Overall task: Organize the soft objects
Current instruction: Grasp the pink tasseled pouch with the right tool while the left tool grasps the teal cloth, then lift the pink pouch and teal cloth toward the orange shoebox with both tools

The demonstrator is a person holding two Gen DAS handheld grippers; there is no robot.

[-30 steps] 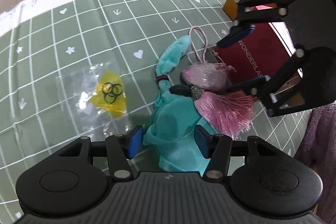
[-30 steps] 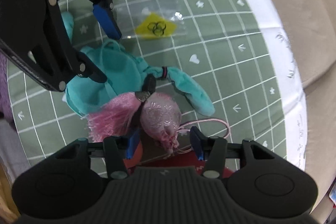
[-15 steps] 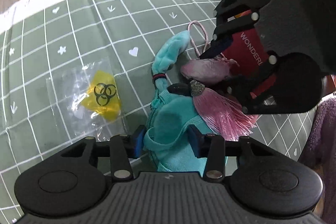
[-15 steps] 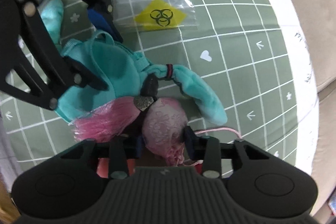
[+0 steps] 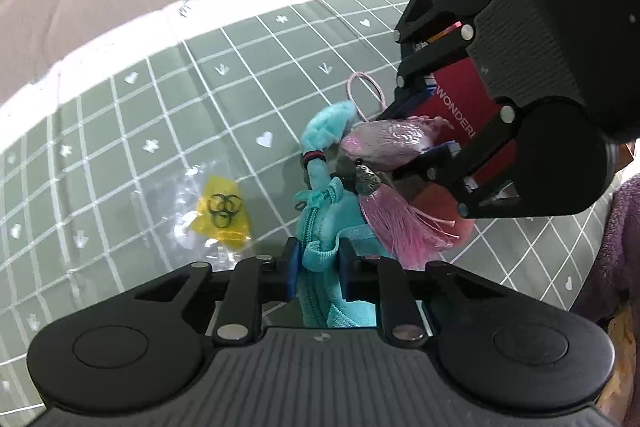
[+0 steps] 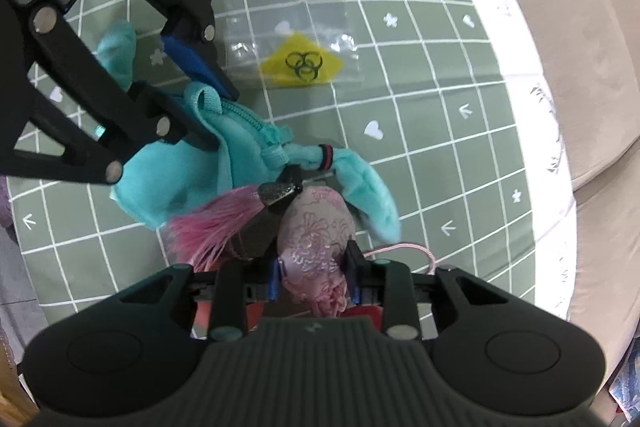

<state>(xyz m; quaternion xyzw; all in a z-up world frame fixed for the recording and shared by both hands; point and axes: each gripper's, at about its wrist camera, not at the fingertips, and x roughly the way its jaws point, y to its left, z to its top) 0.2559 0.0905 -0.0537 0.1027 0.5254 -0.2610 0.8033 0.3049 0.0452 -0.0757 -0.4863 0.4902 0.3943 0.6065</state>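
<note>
Both tools clamping down on the soft things!

Just beyond the left tool [image 5: 318, 267], a clear bag [image 5: 208, 215] with a yellow label lies flat on the green grid cloth [image 5: 120, 131], open room around it, the white edge farther off. The left tool's jaws are closing narrow on the teal pouch [image 5: 320, 223]; the right tool [image 6: 314, 277] is closing on the pink sachet [image 6: 316, 239], tassel touching the pouch.
</note>
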